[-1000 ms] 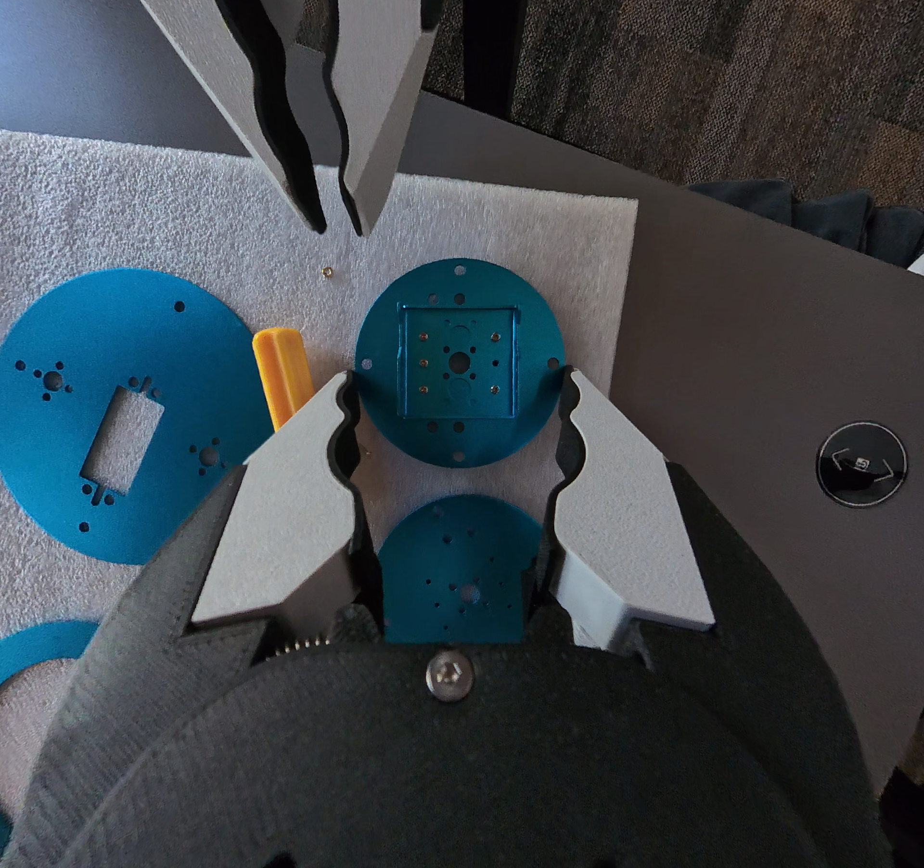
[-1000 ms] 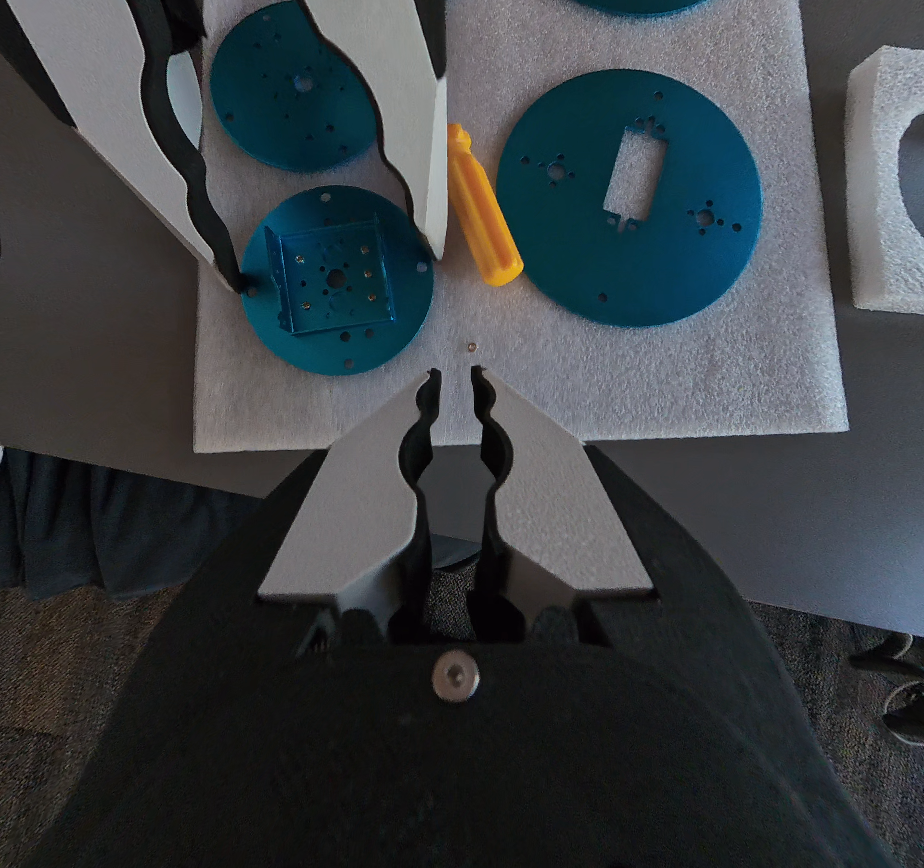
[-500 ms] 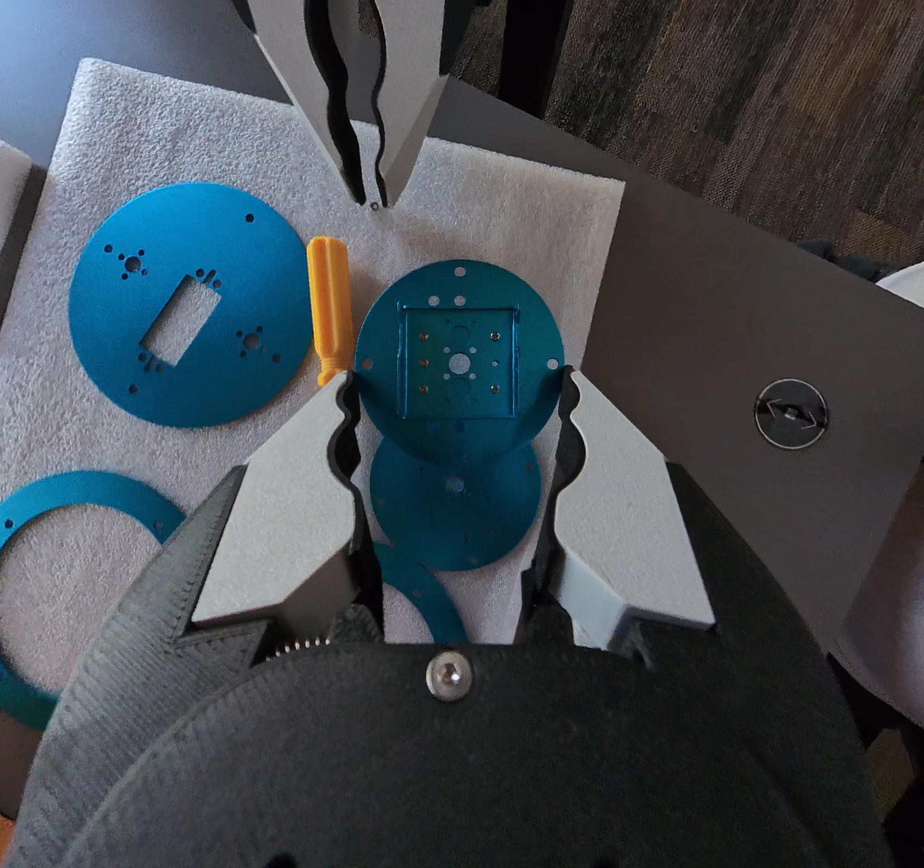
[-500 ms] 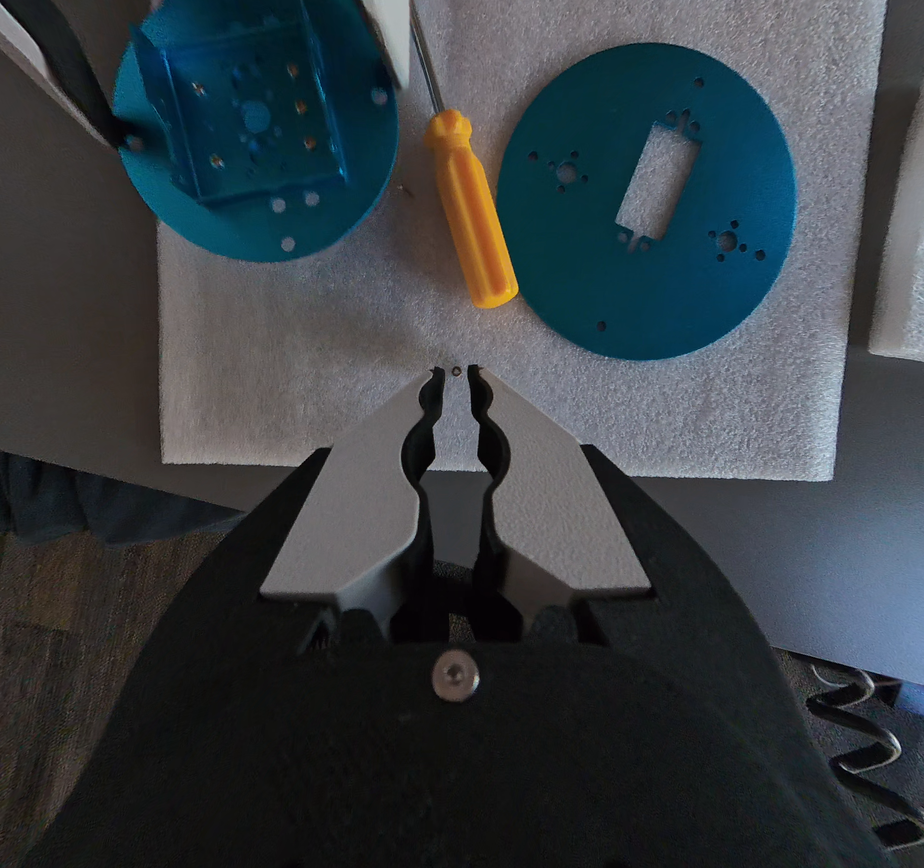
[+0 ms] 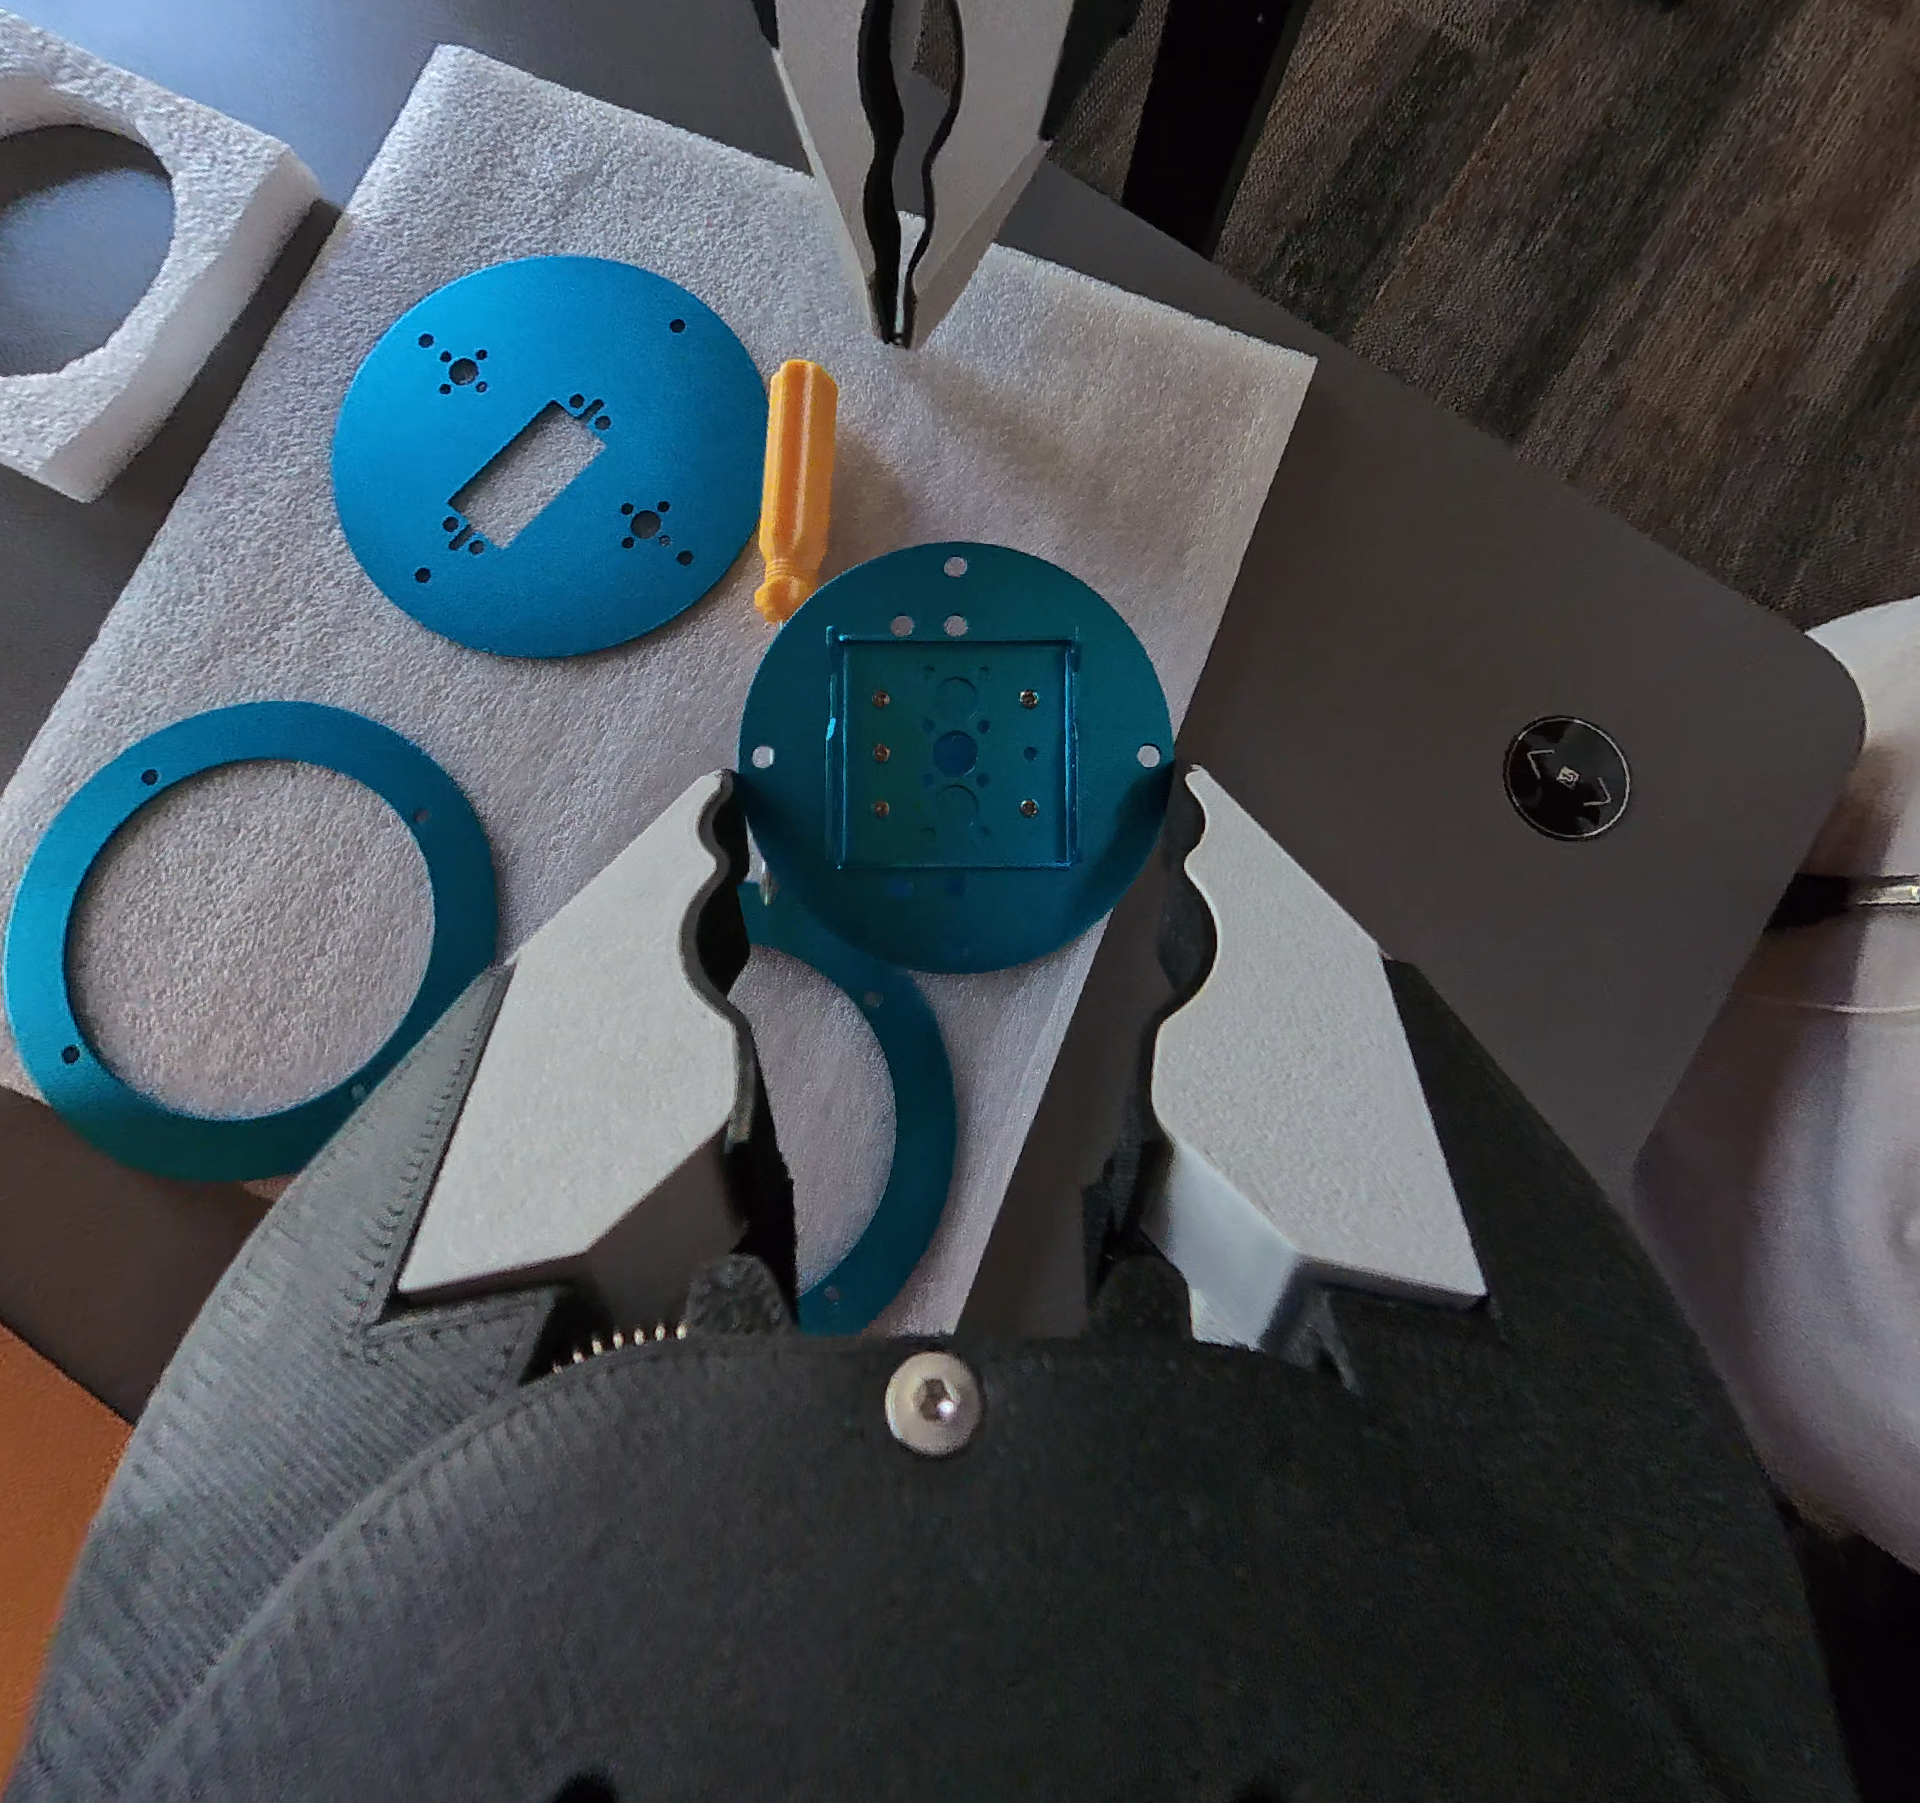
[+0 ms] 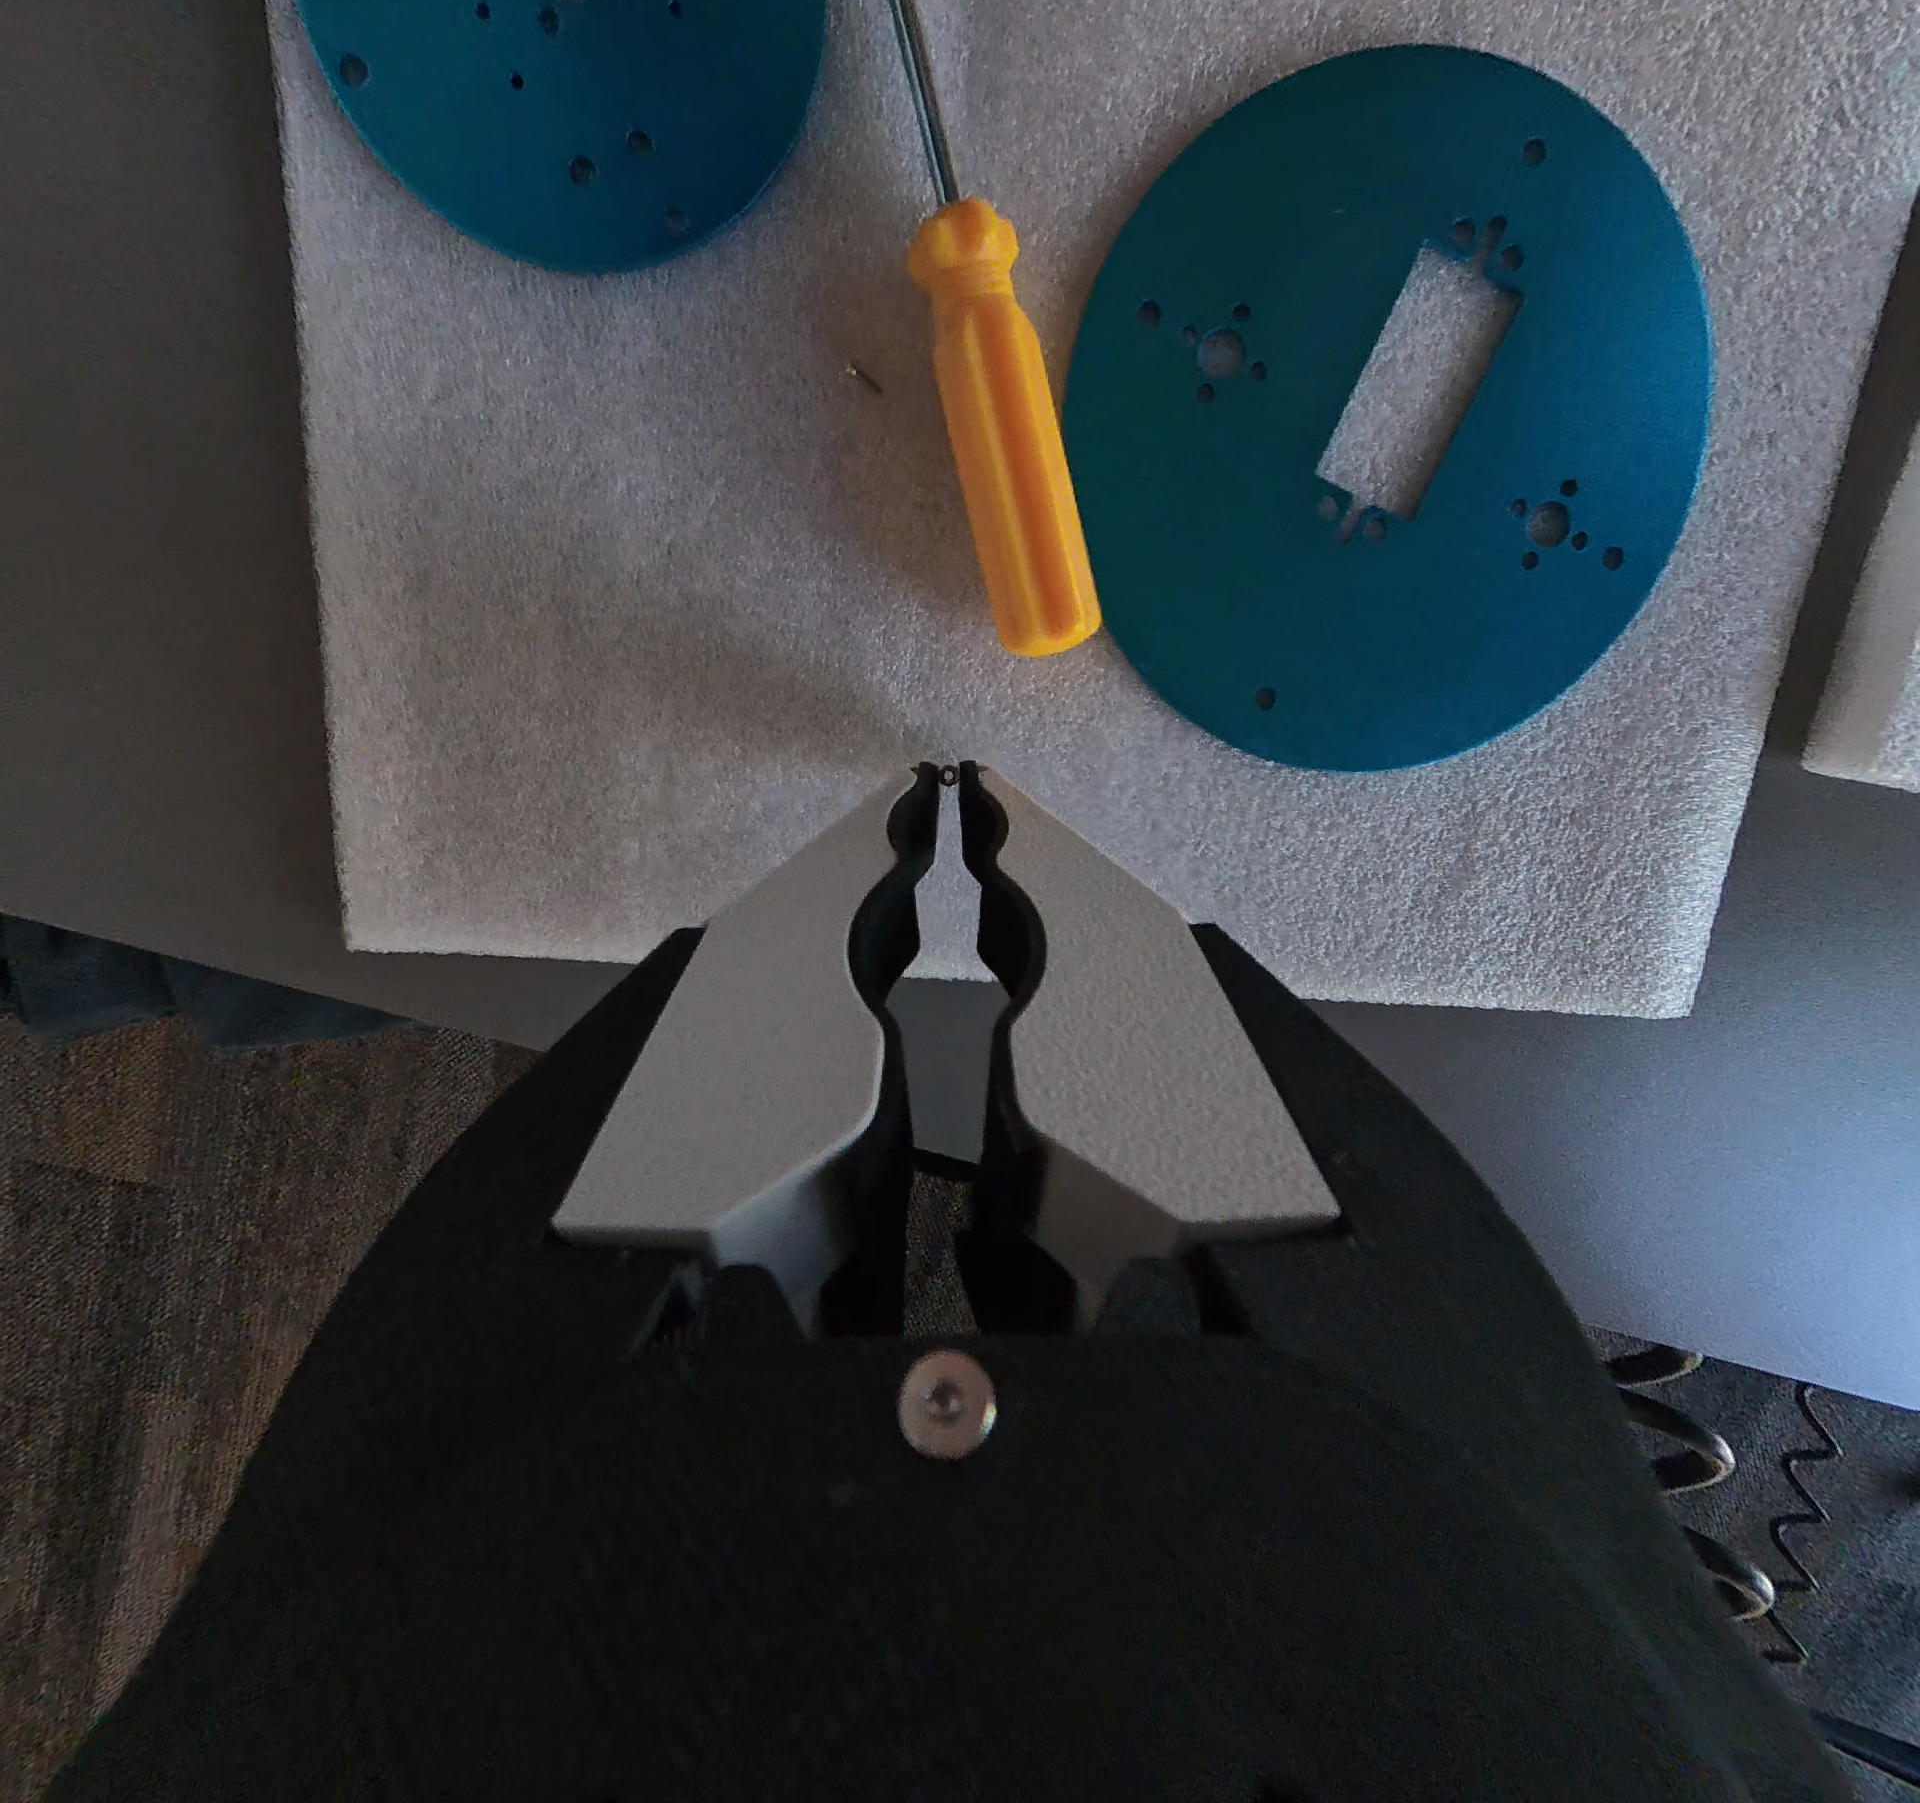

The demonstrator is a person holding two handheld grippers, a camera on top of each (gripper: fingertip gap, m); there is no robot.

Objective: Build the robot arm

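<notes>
Here, my left gripper point(image 5: 956, 797) grips a small blue round plate point(image 5: 956, 766) by its rim, one fingertip on each side, and the plate hangs above the white foam pad point(image 5: 1060, 444). The plate is thin matte metal, drilled with many small holes, and a square raised bracket point(image 5: 954, 754) sits on its middle with brass-coloured screw heads at its edges.

My right gripper point(image 6: 948, 774) has its jaws drawn nearly together over the near edge of the foam pad, and a tiny dark nut point(image 6: 948, 772) sits pinched between the tips. It is too small for me to make out its shape beyond a little ring.

On the foam pad, just beyond the nut, lies a screwdriver point(image 6: 1003, 444) with a fluted yellow plastic handle and a thin steel shaft. Beside its handle lies a large blue disc point(image 6: 1382, 423) with a rectangular window and clusters of holes. On the other side of the shaft lies another small drilled disc point(image 6: 551, 60). A loose small screw point(image 6: 862, 375) lies on the pad near the handle.

In the left wrist view a flat blue ring point(image 5: 244, 938) rests at the pad's edge, and a second ring point(image 5: 894, 1109) lies under my held plate. The pad is coarse, fuzzy foam on a smooth grey table point(image 5: 1455, 631).
</notes>
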